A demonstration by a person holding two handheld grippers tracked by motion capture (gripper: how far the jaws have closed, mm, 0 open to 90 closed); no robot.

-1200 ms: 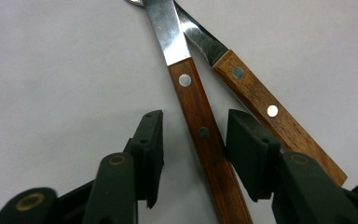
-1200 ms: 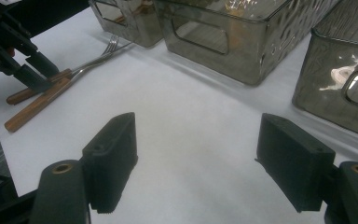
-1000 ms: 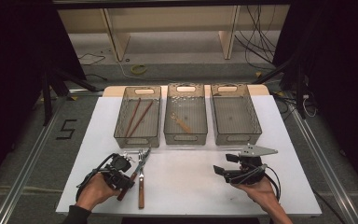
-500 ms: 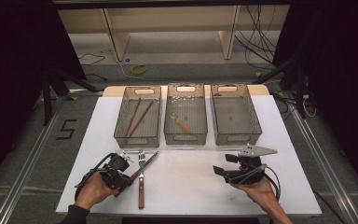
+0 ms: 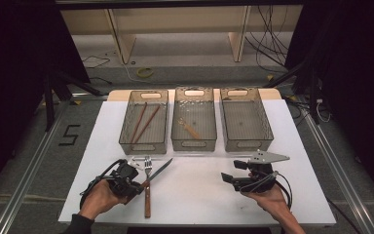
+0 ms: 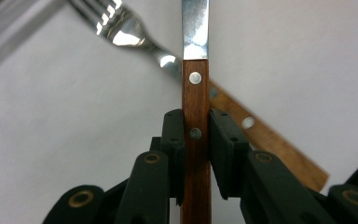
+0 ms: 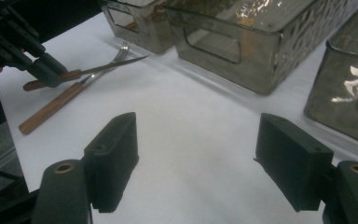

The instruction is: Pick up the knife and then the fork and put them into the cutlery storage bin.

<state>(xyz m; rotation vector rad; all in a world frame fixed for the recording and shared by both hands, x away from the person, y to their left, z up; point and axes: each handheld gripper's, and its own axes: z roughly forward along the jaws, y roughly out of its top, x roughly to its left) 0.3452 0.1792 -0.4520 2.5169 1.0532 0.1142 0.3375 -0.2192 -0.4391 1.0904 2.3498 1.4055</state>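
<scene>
My left gripper (image 5: pixel 137 186) (image 6: pixel 196 128) is shut on the wooden handle of a table knife (image 5: pixel 159 168) (image 6: pixel 196 88). The knife's steel blade points away and to the right, held just over the white table. A fork (image 5: pixel 147 195) (image 6: pixel 127 36) with a wooden handle lies on the table under the knife and crosses beneath it. My right gripper (image 5: pixel 230 179) (image 7: pixel 196 149) hovers low at the front right, open, with nothing between its jaws. The right gripper view also takes in the left gripper (image 7: pixel 32 56), the knife (image 7: pixel 107 65) and the fork (image 7: pixel 51 107).
Three clear mesh bins stand in a row at the back of the white table (image 5: pixel 199 200). The left bin (image 5: pixel 125 127) holds two brown chopsticks (image 5: pixel 143 122). A small wooden utensil (image 5: pixel 190 128) lies in the middle bin. The right bin (image 5: pixel 268 124) looks empty.
The left gripper has drawn slightly toward me, and the knife in it now angles to the right, off the fork. The right gripper has stayed where it was.
</scene>
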